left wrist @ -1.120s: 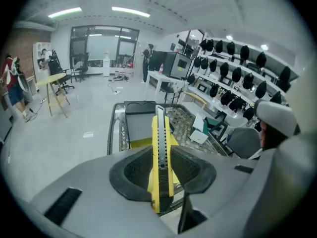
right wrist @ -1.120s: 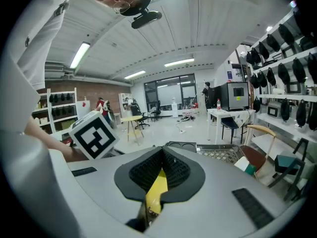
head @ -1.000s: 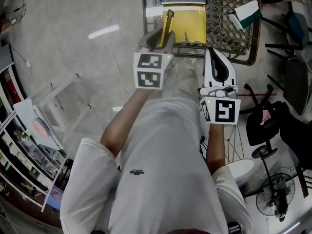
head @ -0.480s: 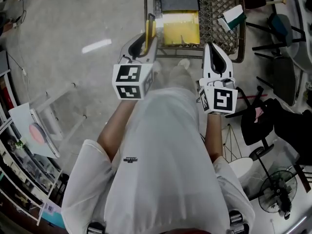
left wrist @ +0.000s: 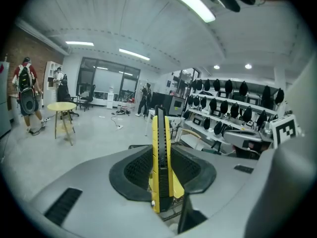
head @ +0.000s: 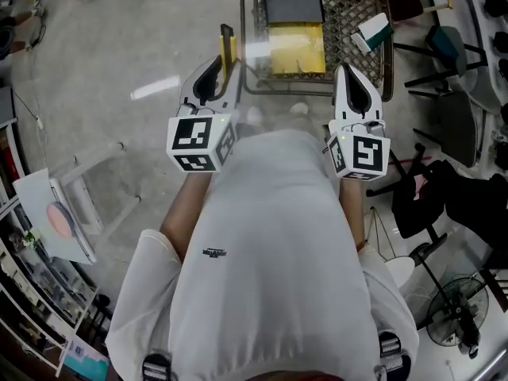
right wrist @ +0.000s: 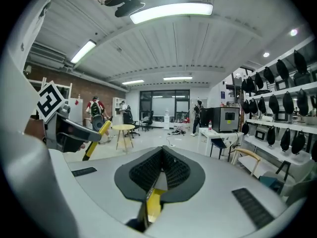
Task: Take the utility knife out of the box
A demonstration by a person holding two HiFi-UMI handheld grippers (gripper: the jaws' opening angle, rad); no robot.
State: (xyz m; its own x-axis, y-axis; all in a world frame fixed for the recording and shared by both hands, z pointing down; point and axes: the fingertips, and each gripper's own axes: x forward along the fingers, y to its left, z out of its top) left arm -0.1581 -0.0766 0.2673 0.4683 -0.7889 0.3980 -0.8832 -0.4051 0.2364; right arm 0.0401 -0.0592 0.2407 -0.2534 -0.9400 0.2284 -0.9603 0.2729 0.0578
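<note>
The utility knife (head: 228, 43) is out of the yellow box (head: 295, 48), upright in the left gripper (head: 223, 68), whose fingers (left wrist: 136, 168) clamp its flat sides near the lower end. It looks light, stiff and slick-sided, so I'd hold it across the flats and well down the body. The right gripper (head: 352, 76) has its fingers (right wrist: 148, 170) closed together on nothing. A second ago the knife stood at the box's edge; now it is beside the wire cart (head: 353, 6), over the floor.

Yellow utility knife (left wrist: 161, 165) with black spine, pale grey left gripper (head: 221, 68) with black ribbed pads (left wrist: 137, 168), black-and-white square-patterned marker cube (head: 196, 141), yellow box (head: 295, 48), white shirt (head: 270, 244)
</note>
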